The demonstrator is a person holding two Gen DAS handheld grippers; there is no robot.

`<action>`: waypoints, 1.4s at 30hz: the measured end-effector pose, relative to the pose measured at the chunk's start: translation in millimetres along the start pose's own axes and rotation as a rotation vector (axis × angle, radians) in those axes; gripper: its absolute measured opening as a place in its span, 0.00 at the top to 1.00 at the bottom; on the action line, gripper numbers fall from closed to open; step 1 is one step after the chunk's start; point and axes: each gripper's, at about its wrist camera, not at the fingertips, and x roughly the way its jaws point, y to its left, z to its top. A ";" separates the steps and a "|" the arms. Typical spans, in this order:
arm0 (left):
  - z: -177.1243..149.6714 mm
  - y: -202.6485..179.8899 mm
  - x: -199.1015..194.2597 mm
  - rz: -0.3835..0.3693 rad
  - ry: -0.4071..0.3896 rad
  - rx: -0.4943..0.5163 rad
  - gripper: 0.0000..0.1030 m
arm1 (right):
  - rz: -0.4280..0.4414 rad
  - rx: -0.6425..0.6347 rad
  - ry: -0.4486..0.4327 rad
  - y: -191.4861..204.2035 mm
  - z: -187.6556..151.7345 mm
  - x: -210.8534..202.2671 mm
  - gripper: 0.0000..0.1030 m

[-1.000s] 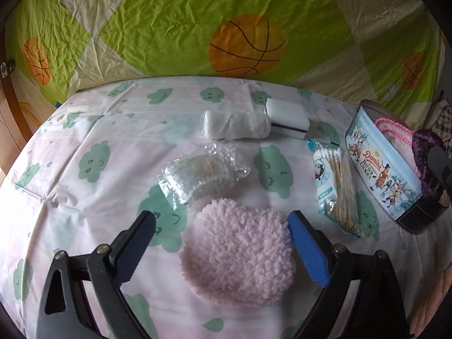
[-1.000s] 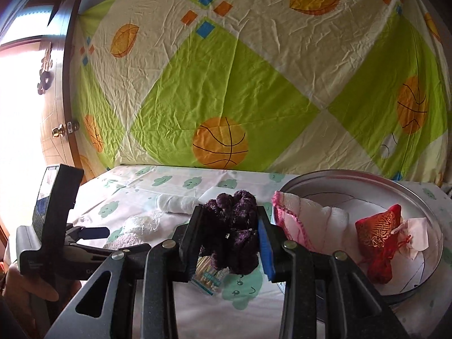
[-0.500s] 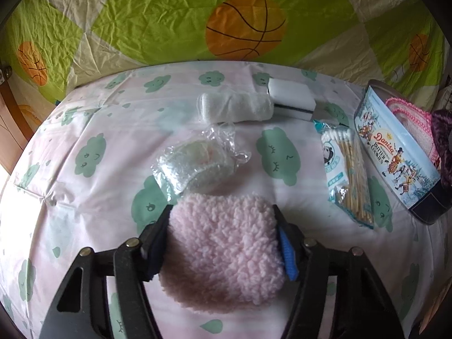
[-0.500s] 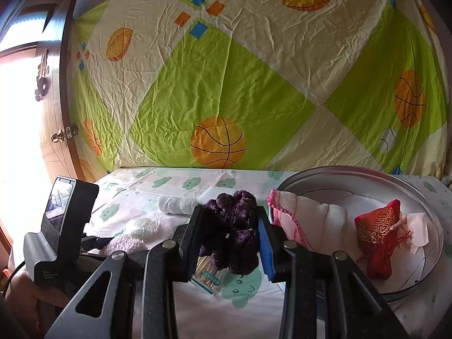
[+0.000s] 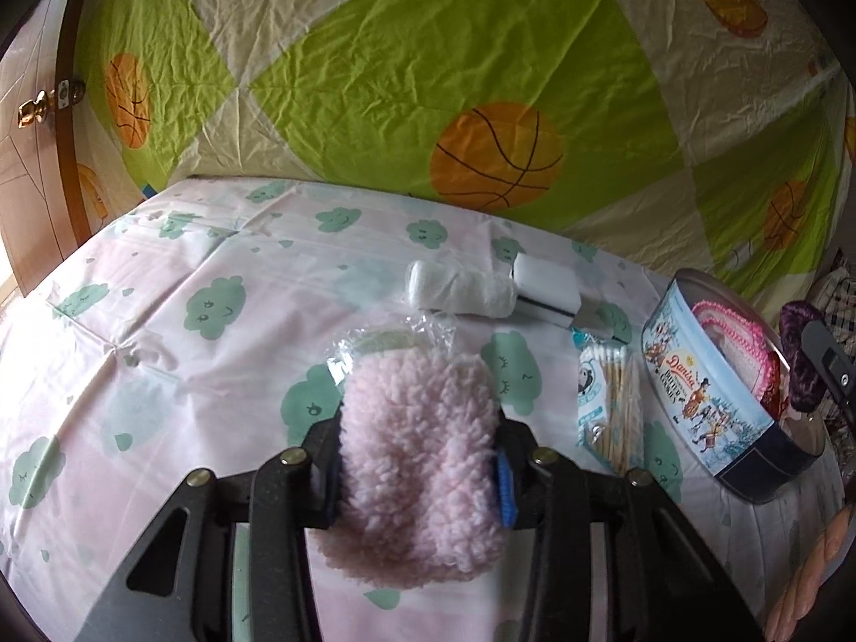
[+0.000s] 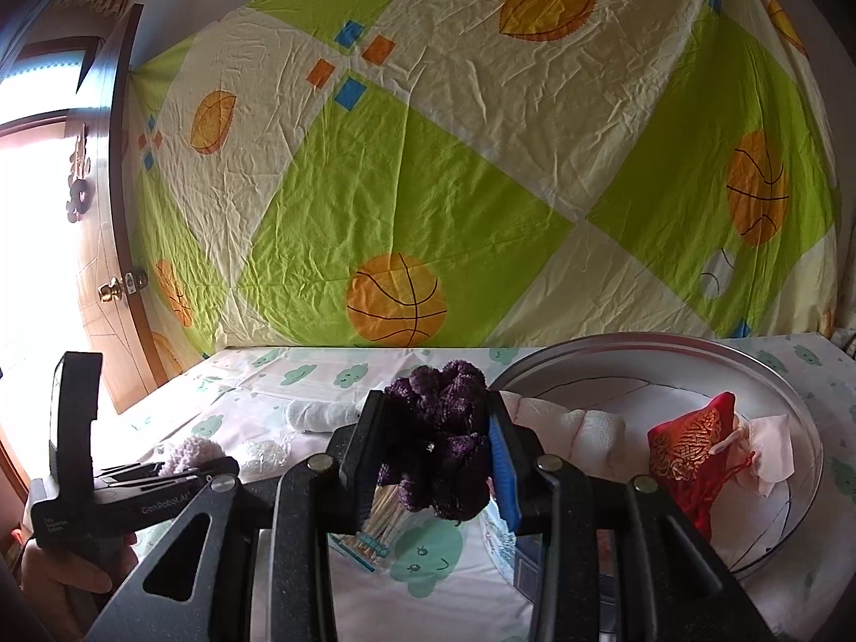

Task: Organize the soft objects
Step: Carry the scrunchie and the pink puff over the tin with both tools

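Pink fleece pad is pinched between the closed fingers of the left tool, lifted off the bench cloth and sagging below the grip; a soft piece needs a squeeze to stay put. Right tool is clamped on the purple knitted piece, held above and just left of the cookie tin, which already contains other soft items. Judgement: both loads are bound for the tin. Cotton swabs lie apart on the cloth.
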 end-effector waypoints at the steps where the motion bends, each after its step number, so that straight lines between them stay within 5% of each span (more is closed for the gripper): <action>1: 0.2 -1.5 -4.0 -0.007 -0.030 -0.011 0.60 | -0.005 -0.003 -0.006 -3.7 0.4 -1.5 0.63; 15: 10.4 -83.0 -18.7 -0.108 -0.182 -0.016 0.60 | -0.098 -0.005 -0.079 -54.5 13.6 -20.1 0.63; 42: 8.8 -231.8 -5.7 -0.213 -0.197 0.208 0.60 | -0.327 0.048 -0.131 -159.9 32.5 -36.2 0.63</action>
